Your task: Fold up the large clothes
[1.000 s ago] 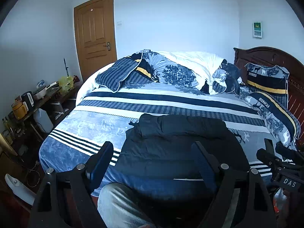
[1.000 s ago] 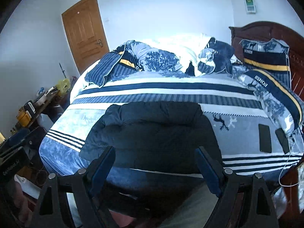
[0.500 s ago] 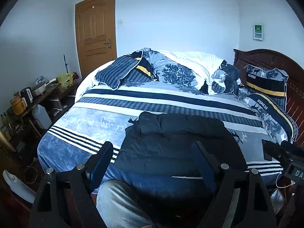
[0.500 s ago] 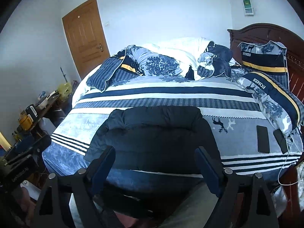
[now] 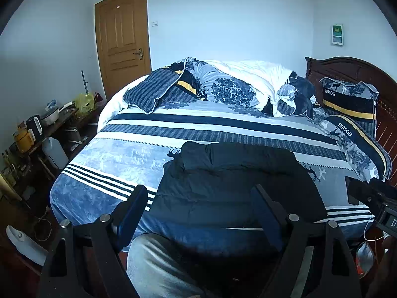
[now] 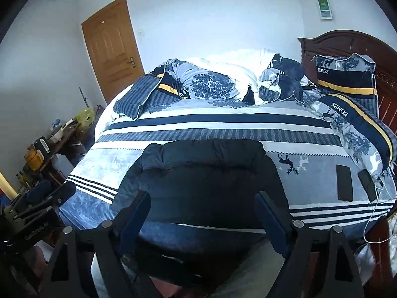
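A black puffy jacket (image 5: 233, 183) lies folded in a rectangle on the near part of the bed; it also shows in the right wrist view (image 6: 206, 176). My left gripper (image 5: 201, 213) is open and empty, held back from the bed's near edge, in front of the jacket. My right gripper (image 6: 203, 221) is open and empty, also held back in front of the jacket. Neither touches the cloth. The right gripper's body (image 5: 372, 198) shows at the right edge of the left wrist view, the left gripper's body (image 6: 37, 206) at the left edge of the right wrist view.
The bed (image 5: 139, 154) has a blue and white striped cover, a heaped quilt (image 5: 238, 84) and pillows (image 5: 347, 99) at the headboard. Two phones (image 6: 343, 182) with a cable lie on the right. A cluttered side table (image 5: 39, 129) and a door (image 5: 121, 37) stand left. My knee (image 5: 153, 265) is below.
Both grippers have drawn back and risen a little from the bed. The jacket lies unchanged.
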`<state>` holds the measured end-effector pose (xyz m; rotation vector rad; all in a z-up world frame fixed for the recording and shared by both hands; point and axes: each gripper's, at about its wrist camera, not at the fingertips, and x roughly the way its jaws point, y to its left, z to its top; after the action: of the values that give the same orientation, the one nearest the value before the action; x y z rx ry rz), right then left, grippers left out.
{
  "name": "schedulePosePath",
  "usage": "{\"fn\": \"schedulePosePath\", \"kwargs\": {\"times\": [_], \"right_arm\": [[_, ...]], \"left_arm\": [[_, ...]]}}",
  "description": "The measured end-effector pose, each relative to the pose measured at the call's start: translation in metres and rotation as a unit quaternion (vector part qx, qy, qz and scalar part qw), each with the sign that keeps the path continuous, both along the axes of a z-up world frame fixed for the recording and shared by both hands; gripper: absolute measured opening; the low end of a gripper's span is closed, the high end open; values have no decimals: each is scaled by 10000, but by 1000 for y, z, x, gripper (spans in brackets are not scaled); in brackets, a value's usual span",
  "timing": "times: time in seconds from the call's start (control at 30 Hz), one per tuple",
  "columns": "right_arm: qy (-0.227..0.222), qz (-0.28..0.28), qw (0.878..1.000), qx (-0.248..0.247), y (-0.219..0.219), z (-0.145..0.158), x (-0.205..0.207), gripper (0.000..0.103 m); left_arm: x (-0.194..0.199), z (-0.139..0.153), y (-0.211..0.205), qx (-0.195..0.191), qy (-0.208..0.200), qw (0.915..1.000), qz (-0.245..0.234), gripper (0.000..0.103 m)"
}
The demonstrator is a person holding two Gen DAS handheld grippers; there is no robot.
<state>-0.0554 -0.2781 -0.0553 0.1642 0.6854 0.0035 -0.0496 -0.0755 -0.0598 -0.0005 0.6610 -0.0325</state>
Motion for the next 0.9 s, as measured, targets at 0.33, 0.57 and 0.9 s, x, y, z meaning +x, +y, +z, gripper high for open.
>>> {"fn": "schedulePosePath", "kwargs": {"times": [0.33,0.57,0.9], "right_arm": [[29,66,10000,-43,2,-2,6,88],[-3,111,9999,-31,2,-3,9,88],[40,143,9999,-23,-1,-8,13,88]], "left_arm": [[2,0,2,93,-69,9999,72,85],[1,2,0,156,-143,9997,100,85],[3,1,-3,205,-158,9996,111,85]]}}
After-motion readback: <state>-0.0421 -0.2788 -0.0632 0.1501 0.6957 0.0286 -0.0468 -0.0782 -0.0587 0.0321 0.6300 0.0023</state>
